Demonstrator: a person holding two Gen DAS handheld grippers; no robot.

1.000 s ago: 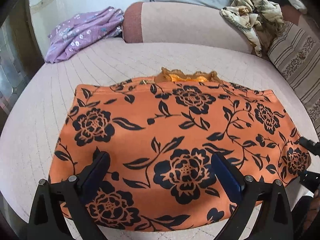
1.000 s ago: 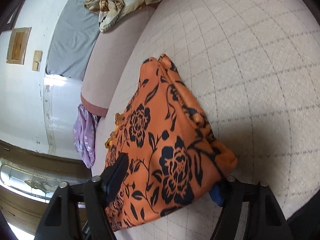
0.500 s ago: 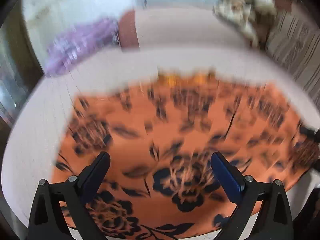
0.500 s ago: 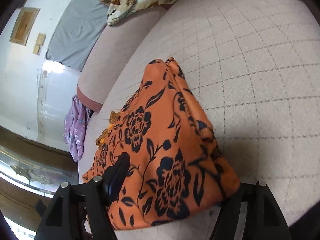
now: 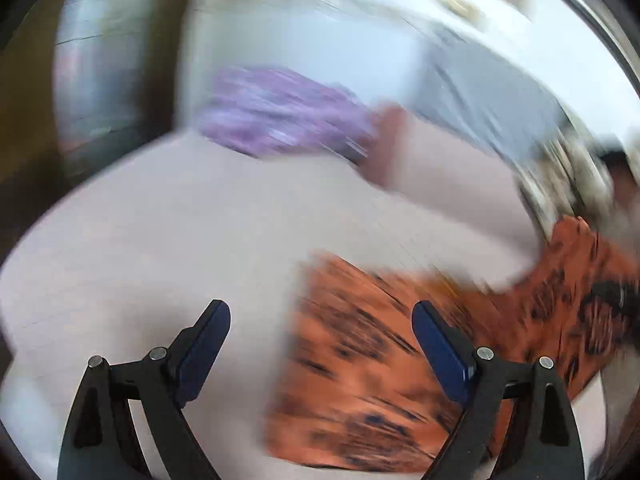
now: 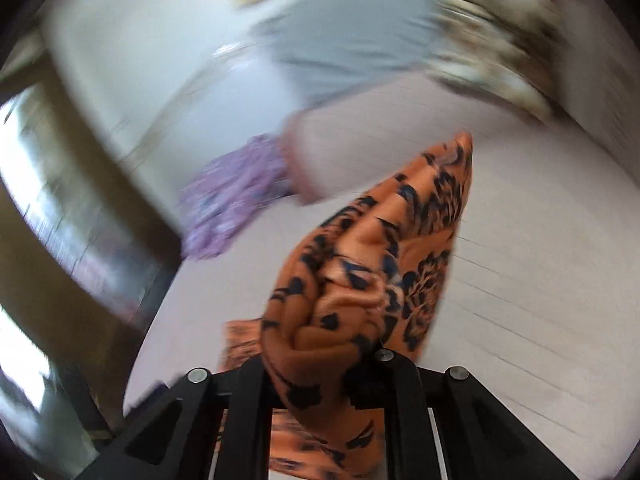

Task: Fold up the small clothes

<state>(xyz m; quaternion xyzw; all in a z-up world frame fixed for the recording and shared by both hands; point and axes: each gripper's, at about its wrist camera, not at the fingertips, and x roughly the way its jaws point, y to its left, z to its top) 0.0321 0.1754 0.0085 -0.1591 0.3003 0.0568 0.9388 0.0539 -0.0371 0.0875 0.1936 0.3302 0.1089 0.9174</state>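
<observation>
One second ago our right gripper [image 6: 320, 376] straddled the orange black-flowered cloth [image 6: 380, 264]; now its fingers pinch a lifted corner, starting the fold. Our left gripper [image 5: 320, 344], fingers spread, swung left off the sofa-laid cloth.

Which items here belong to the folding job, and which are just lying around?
In the job:
- orange floral garment, bunched in the closed right claw
- left claw, open, holding nothing

Lying about:
- purple garment
- grey cushion
- patterned cloth heap, blurred
</observation>
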